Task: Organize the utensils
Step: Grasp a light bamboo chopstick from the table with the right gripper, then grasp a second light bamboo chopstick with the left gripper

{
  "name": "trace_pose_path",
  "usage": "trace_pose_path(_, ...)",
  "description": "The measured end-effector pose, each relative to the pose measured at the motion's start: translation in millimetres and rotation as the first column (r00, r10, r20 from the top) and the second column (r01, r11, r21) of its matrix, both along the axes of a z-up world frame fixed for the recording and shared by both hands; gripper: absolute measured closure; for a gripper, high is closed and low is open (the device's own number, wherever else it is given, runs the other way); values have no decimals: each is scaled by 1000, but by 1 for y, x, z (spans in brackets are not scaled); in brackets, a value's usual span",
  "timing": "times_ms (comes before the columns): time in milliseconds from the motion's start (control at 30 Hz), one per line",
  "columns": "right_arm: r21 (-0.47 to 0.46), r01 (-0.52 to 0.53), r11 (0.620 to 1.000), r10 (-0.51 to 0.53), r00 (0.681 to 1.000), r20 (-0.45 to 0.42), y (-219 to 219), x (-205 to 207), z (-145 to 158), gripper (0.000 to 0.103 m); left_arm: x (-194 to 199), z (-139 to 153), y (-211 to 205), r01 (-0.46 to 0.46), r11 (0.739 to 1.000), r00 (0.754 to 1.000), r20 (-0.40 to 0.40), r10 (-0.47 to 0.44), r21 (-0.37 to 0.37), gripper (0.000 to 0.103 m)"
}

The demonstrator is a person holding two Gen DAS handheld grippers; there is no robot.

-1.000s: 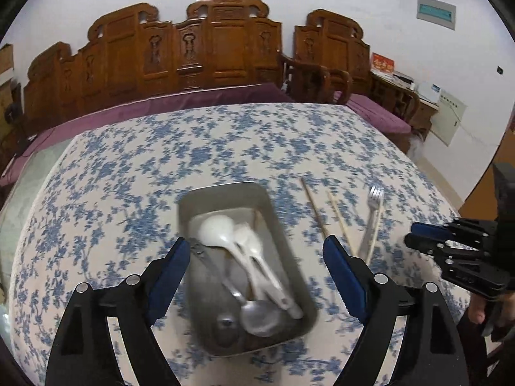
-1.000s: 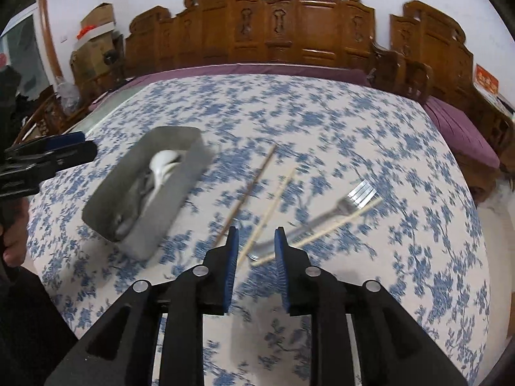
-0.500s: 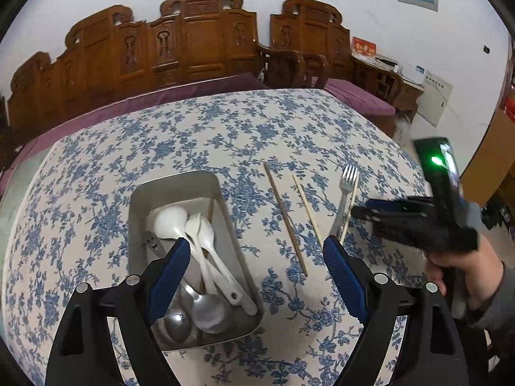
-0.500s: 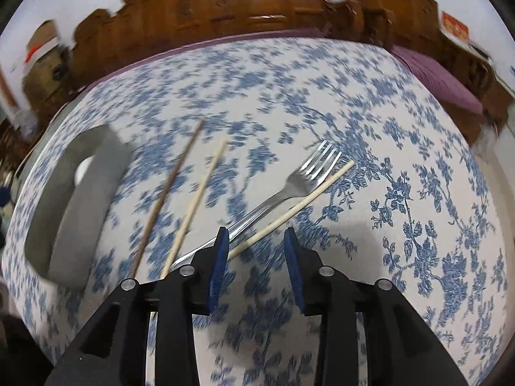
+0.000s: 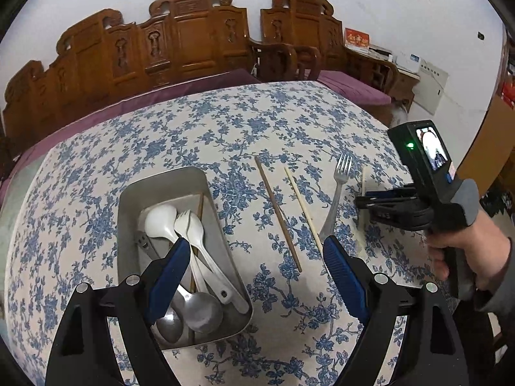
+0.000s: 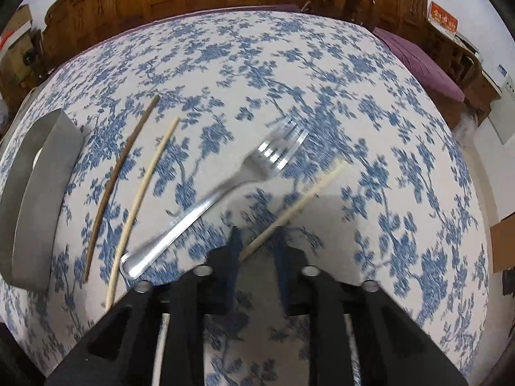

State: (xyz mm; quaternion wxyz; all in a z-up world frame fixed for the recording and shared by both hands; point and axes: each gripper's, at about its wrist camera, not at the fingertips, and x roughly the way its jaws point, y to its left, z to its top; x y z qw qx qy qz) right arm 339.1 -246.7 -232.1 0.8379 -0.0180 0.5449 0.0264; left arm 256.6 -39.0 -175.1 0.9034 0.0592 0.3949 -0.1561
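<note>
Now the right gripper (image 6: 256, 244) is closing its jaws on the pale chopstick (image 6: 299, 204) lying right of the metal fork (image 6: 222, 193), so it should pinch squarely before lifting toward the steel tray (image 5: 180, 177); the left gripper (image 5: 254, 273) hangs wide open, empty.

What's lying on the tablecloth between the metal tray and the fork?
Two loose chopsticks, seen in both views: a dark one nearer the metal tray, then a pale one beside the fork.

Blue-flowered white tablecloth (image 5: 257, 122), grey metal tray (image 5: 128, 199)
</note>
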Motion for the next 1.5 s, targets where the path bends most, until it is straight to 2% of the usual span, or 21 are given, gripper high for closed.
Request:
trace_pose_path(33, 5, 3, 1000, -3, 1000, -2, -4, -4, 1, 94, 0, 0, -2, 0, 1000, 1000, -1, 0, 1, 22)
trace_pose_path(133, 34, 3, 999, -3, 1000, -3, -15, -15, 1, 96, 0, 0, -7, 5, 1000, 1000, -7, -5, 0, 22)
trace_pose_path(333, 64, -25, 998, 25, 1000, 3, -28, -33, 3, 97, -2, -4, -25, 19, 1000, 999, -37, -18, 19, 22)
trace_pose_path(567, 100, -75, 992, 69, 996, 60, -43, -60, 29, 97, 1, -16, -51, 33, 999, 996, -89, -31, 23, 22)
trace_pose_path(767, 196, -109, 975, 90, 990, 107, -55, -78, 50, 97, 5, -29, -79, 56, 997, 992, -119, -49, 52, 33)
trace_pose_path(900, 210, -127, 970, 100, 986, 136, -58, -84, 61, 97, 10, -42, -91, 59, 996, 987, -156, -48, 62, 44)
trace_pose_path(1033, 218, -126, 968, 90, 982, 169, -65, -85, 74, 97, 16, -55, -100, 56, 995, 982, -184, -39, 85, 51)
trace_pose_path(1200, 222, -124, 967, 79, 977, 199, -74, -86, 85, 97, 29, -75, -103, 39, 993, 972, -233, -12, 112, 66)
trace_pose_path(1500, 218, -130, 967, 82, 973, 215, -76, -88, 90, 97, 44, -89, -101, 0, 994, 964, -263, 29, 111, 79)
